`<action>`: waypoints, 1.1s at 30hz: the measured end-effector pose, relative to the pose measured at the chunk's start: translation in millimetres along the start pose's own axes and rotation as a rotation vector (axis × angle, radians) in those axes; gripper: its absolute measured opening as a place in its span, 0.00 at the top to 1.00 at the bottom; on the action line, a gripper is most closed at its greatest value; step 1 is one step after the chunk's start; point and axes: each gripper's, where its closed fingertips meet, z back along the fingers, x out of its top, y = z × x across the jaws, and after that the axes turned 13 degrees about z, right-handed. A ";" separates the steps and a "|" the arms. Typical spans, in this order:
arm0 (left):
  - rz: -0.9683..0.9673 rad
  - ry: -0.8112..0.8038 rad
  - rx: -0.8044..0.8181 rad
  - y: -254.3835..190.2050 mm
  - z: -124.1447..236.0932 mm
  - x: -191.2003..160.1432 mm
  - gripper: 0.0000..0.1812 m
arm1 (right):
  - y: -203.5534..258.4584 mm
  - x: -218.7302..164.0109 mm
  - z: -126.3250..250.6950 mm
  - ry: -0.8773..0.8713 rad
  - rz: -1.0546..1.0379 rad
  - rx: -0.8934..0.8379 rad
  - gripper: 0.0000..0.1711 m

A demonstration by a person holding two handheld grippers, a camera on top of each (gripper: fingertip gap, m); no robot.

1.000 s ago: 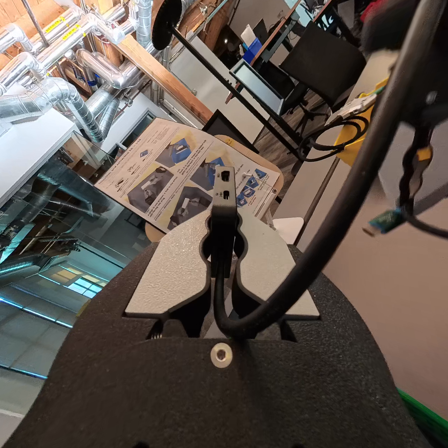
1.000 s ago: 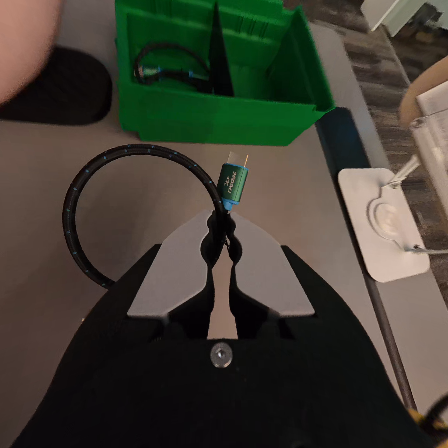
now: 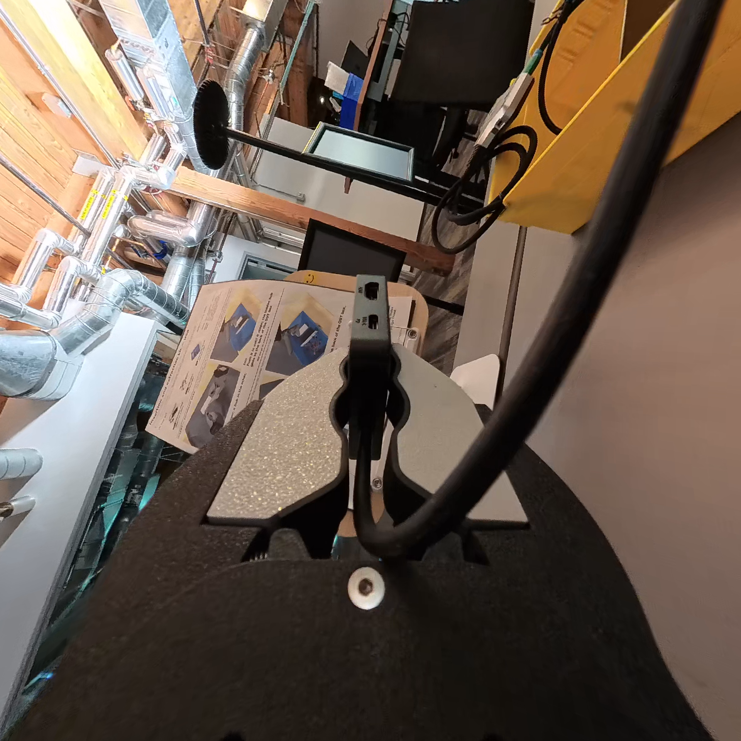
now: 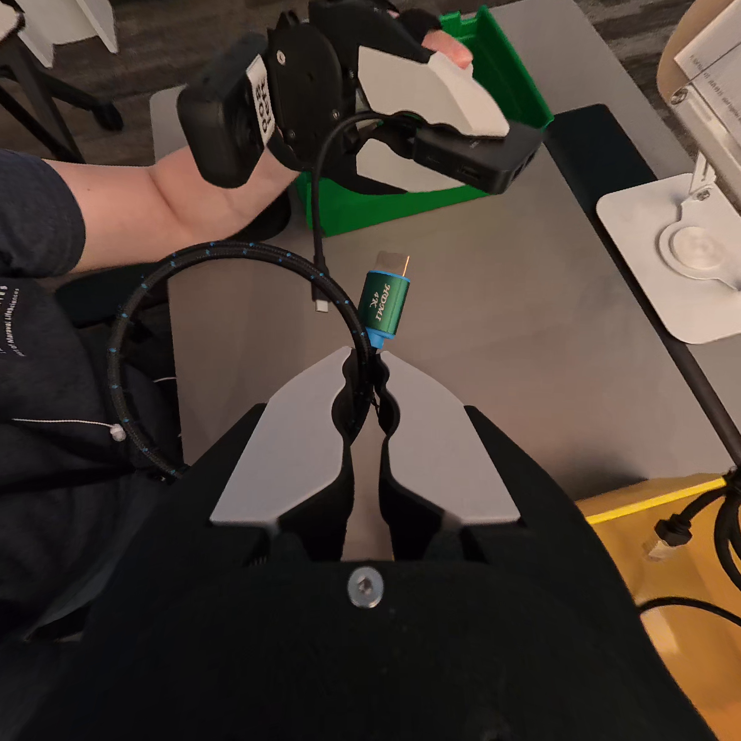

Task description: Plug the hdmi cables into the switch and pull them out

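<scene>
Two grippers working above the grey table [image 4: 501, 320]. Left gripper [image 3: 367, 361]: fingers clamping the black switch [image 3: 371, 312], its ports facing outward, its own lead dangling. Right gripper [image 4: 365, 357]: fingers pinching the braided hdmi cable [image 4: 132, 320] just behind its green plug [image 4: 384, 306], which is pointing toward the switch, apart from it.

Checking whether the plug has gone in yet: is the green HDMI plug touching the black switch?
Apart. The right wrist view shows bare grey table between the green plug, on its braided cable, and the black switch held in the left gripper.
</scene>
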 end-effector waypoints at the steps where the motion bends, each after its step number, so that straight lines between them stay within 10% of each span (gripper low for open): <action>1: -0.007 -0.002 0.001 -0.8 -0.1 1.7 0.92 | 0.7 1.8 -0.2 -0.025 0.001 0.031 0.95; 10: -0.030 -0.042 0.033 7.3 7.2 20.3 0.92 | 10.1 34.2 19.4 -0.435 -0.175 0.514 0.95; 18: -0.017 -0.043 0.032 14.5 12.8 19.9 0.92 | -4.9 29.6 9.7 -0.411 -0.172 0.415 0.95; 27: 0.040 0.062 0.088 64.6 48.0 -14.7 0.92 | -105.2 -34.2 -59.9 0.316 0.400 -0.556 0.95; 33: 0.059 0.128 0.167 90.3 66.9 -36.0 0.93 | -128.5 -31.4 -115.8 0.499 0.899 -1.050 0.94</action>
